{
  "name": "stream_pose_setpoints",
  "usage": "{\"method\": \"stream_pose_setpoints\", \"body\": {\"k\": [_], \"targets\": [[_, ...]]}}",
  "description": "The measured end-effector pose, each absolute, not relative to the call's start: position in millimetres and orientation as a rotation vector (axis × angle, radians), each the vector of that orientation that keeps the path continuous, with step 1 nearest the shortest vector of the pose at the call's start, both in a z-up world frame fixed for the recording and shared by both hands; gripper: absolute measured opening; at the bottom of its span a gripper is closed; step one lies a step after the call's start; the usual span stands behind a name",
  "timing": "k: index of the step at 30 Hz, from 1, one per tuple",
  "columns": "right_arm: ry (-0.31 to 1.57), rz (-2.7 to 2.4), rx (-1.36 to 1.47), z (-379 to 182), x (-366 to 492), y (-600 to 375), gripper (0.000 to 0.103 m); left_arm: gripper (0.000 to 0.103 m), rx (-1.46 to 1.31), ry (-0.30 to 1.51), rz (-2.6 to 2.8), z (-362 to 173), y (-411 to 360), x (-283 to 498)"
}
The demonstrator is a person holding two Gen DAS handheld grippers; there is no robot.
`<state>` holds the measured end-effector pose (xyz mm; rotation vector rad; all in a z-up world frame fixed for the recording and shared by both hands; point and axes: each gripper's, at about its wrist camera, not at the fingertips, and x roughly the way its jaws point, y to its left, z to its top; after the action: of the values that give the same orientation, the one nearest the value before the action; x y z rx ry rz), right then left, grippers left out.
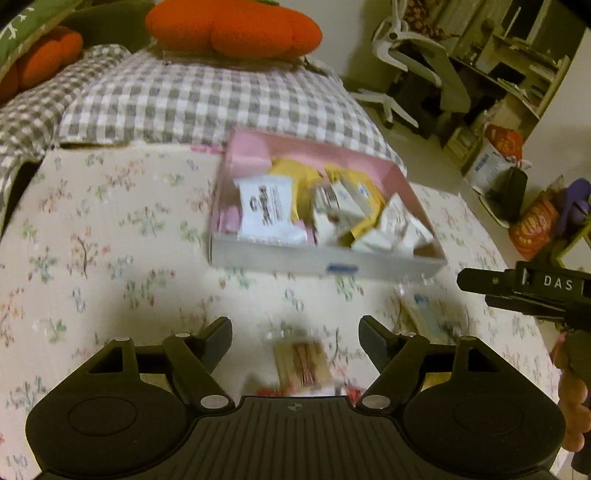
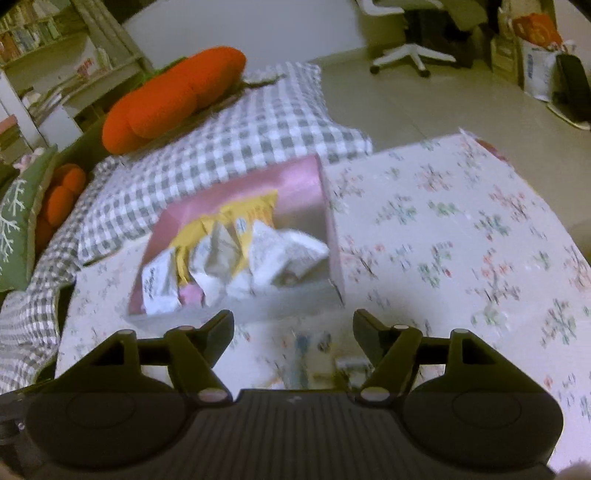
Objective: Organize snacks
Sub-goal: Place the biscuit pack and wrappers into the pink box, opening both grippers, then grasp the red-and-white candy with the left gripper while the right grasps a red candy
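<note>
A pink box (image 1: pixel 325 258) (image 2: pixel 291 181) holds several white and yellow snack packets (image 1: pixel 266 206) (image 2: pixel 258 254) on a floral tablecloth. My left gripper (image 1: pixel 295 336) is open, and a clear-wrapped tan snack (image 1: pixel 301 363) lies on the cloth between its fingers. A blurred clear packet with blue print (image 1: pixel 424 310) lies to the right of it, in front of the box. My right gripper (image 2: pixel 293 328) is open above that blurred packet (image 2: pixel 303 354), near the box's front wall. The right gripper's body (image 1: pixel 532 291) shows at the right edge of the left wrist view.
The floral cloth (image 1: pixel 110 240) (image 2: pixel 461 229) covers the table. Behind it lie a grey checked blanket (image 1: pixel 207 96) (image 2: pixel 236 133) and orange plush cushions (image 1: pixel 232 29) (image 2: pixel 173 99). A white office chair (image 1: pixel 406 66) (image 2: pixel 406 51) and bags (image 1: pixel 498 155) stand on the floor.
</note>
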<state>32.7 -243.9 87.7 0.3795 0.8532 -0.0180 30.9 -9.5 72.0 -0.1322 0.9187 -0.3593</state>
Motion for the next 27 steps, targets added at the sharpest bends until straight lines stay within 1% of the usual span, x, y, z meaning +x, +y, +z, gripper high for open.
{"method": "stream_pose_setpoints", "body": {"k": [4, 6, 8, 10, 14, 18, 19, 20, 23, 24, 25, 27], "targets": [[0.886, -0.019, 0.355, 82, 24, -241, 0.067, 0.078, -0.129, 0.935, -0.339, 65, -7, 18], [0.897, -0.013, 0.353, 80, 21, -241, 0.066, 0.079, -0.173, 0.963, -0.268, 60, 0, 14], [0.903, -0.001, 0.349, 79, 18, -240, 0.060, 0.080, -0.279, 1.005, -0.212, 53, 11, 9], [0.895, 0.008, 0.348, 81, 16, -239, 0.058, 0.080, -0.344, 1.026, -0.193, 49, 17, 2], [0.903, 0.045, 0.342, 80, 18, -234, 0.049, 0.080, -0.316, 1.014, -0.201, 46, 5, -11], [0.924, 0.064, 0.295, 76, 22, -222, 0.045, 0.079, -0.331, 1.050, -0.163, 27, -4, -7], [0.930, 0.067, 0.284, 75, 23, -220, 0.045, 0.080, -0.342, 1.060, -0.151, 22, -3, -5], [0.934, 0.069, 0.278, 75, 23, -219, 0.045, 0.080, -0.342, 1.030, -0.151, 23, -3, -6], [0.947, 0.069, 0.273, 72, 23, -218, 0.045, 0.074, -0.325, 1.021, -0.147, 23, -4, -4], [0.949, 0.068, 0.277, 72, 22, -218, 0.045, 0.064, -0.321, 1.013, -0.143, 22, -3, -5], [0.951, 0.076, 0.284, 72, 22, -218, 0.044, 0.048, -0.301, 1.004, -0.141, 22, -4, -4], [0.949, 0.109, 0.298, 74, 21, -216, 0.044, 0.042, -0.313, 1.004, -0.147, 22, -2, -3]]}}
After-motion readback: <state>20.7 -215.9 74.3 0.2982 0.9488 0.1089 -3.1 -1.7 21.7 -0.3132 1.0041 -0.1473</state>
